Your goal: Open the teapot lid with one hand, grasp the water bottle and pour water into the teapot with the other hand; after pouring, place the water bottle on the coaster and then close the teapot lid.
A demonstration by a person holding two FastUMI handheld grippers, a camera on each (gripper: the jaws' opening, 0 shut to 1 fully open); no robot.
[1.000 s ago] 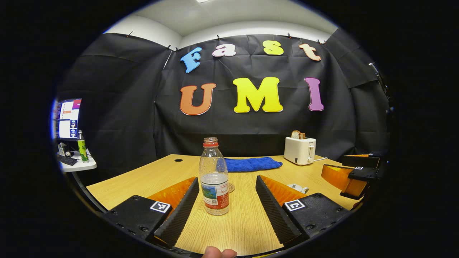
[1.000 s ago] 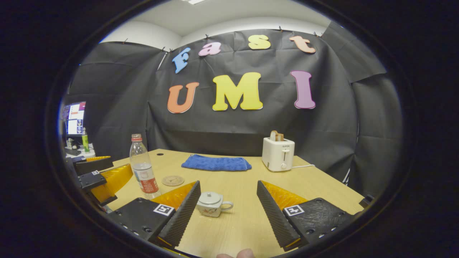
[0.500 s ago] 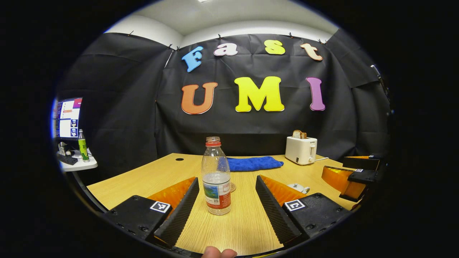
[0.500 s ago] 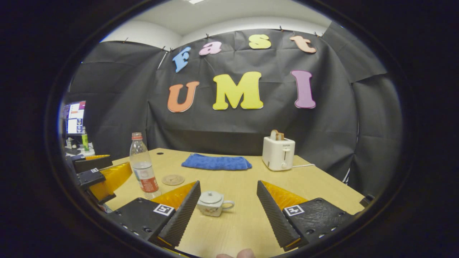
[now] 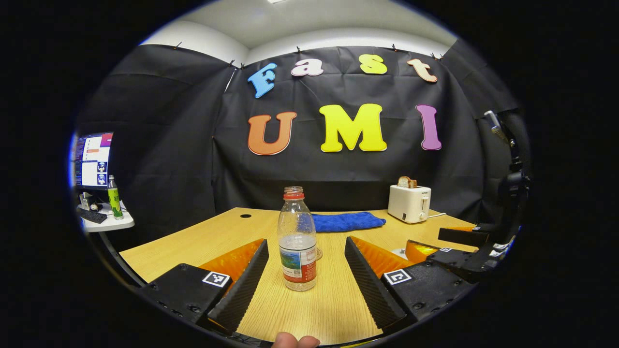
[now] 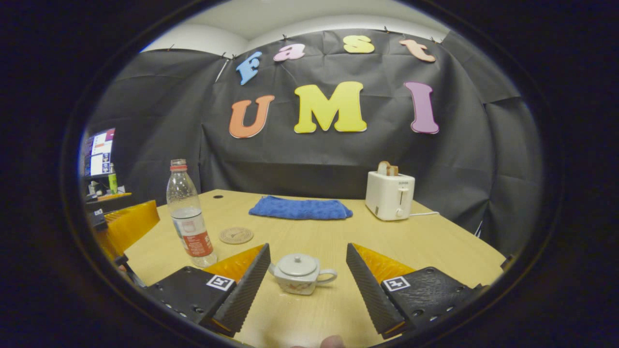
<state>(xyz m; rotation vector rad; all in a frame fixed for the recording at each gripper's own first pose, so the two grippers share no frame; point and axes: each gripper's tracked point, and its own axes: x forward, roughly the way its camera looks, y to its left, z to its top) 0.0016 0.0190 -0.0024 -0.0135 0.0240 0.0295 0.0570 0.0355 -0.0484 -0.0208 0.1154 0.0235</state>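
Observation:
A clear water bottle with a red neck ring and no cap stands upright on the wooden table, a little beyond my open left gripper and centred between its fingers. In the right gripper view the same bottle stands at the left, with a round coaster just past it. A small white teapot with its lid on sits between the fingers of my open right gripper, untouched. The left gripper view shows the right gripper low at the right. The coaster peeks out behind the bottle.
A blue folded towel lies at the back of the table, with a white toaster holding bread to its right. A side shelf with a monitor and a green bottle stands off the table's left.
My right gripper has moved forward and lower, so the teapot now sits centred between its fingers. My left gripper has barely shifted; the bottle stays in place.

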